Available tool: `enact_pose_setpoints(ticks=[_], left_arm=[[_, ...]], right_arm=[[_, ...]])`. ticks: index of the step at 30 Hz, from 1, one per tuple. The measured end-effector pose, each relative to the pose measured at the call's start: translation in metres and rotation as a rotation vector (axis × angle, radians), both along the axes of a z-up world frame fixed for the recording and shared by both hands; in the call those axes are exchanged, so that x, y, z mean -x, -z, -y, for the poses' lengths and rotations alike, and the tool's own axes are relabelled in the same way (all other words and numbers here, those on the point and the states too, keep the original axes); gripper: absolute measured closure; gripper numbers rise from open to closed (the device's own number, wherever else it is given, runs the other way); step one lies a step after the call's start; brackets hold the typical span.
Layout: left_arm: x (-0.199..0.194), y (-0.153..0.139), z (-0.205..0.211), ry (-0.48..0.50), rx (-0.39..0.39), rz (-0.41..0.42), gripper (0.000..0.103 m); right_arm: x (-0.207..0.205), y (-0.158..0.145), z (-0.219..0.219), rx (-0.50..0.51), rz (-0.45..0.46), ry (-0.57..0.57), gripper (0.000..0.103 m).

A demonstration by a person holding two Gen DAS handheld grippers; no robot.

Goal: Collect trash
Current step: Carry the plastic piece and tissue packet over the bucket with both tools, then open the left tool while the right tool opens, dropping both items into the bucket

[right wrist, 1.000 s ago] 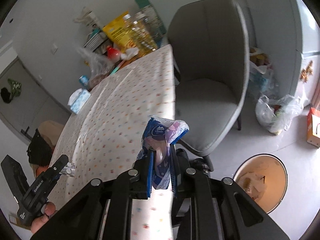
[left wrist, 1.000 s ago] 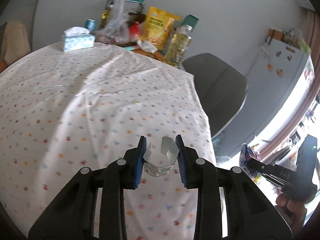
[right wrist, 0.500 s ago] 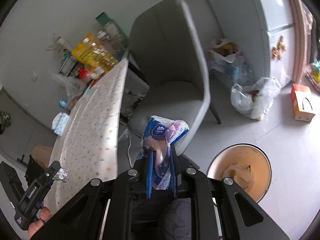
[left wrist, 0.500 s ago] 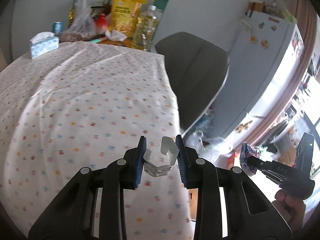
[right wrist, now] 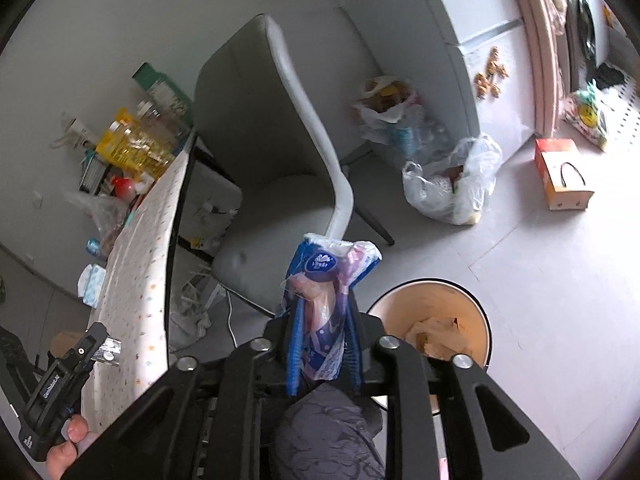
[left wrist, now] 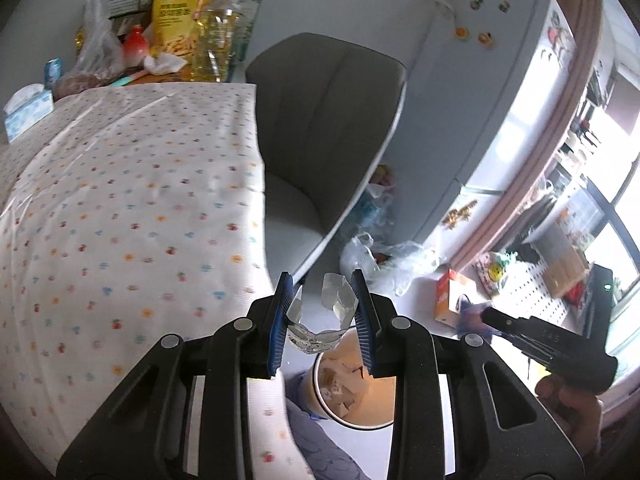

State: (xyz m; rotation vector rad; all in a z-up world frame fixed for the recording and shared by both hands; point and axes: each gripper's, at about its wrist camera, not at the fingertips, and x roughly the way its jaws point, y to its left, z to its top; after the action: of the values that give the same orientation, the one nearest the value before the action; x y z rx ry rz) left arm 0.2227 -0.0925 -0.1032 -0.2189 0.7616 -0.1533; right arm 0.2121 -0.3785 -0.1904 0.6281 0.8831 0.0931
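Observation:
My left gripper is shut on a crumpled silver blister pack and holds it past the table's edge, above the round beige trash bin on the floor. My right gripper is shut on a blue and pink plastic wrapper, held just left of the same trash bin, which has paper scraps inside. The left gripper with the blister pack shows at the far left of the right wrist view. The right gripper shows at the right of the left wrist view.
A table with a dotted cloth is on the left, with bottles and packets at its far end. A grey chair stands beside it. Plastic bags, an orange box and a fridge are on the floor side.
Both grippers have swung right, away from the table toward the floor. The trash bin has come into the left wrist view under the blister pack, and lies closer to the right gripper.

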Motion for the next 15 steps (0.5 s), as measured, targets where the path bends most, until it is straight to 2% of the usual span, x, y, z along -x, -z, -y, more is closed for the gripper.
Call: enact_pose_setpoints(ticks=[1, 2, 3, 8, 15], left_arm=[[0.0, 0.001, 0.004, 0.009, -0.005, -0.003, 0.073], [-0.001, 0.001, 0.008, 0.016, -0.009, -0.006, 0.073], [-0.001, 0.001, 0.011, 0.02, -0.012, -0.008, 0.073], [-0.007, 0.004, 0.033, 0.064, -0.023, -0.025, 0.073], [-0.015, 0.011, 0.076, 0.165, -0.017, -0.051, 0.073]], right_arm=[[0.0, 0.006, 0.004, -0.012, -0.01, 0.012, 0.062], [0.0, 0.01, 0.007, -0.014, -0.017, 0.027, 0.049], [0.001, 0.013, 0.009, -0.017, -0.017, 0.034, 0.045], [0.01, 0.021, 0.02, -0.029, -0.025, 0.055, 0.044], [0.029, 0.014, 0.053, -0.028, -0.006, 0.128, 0.039]])
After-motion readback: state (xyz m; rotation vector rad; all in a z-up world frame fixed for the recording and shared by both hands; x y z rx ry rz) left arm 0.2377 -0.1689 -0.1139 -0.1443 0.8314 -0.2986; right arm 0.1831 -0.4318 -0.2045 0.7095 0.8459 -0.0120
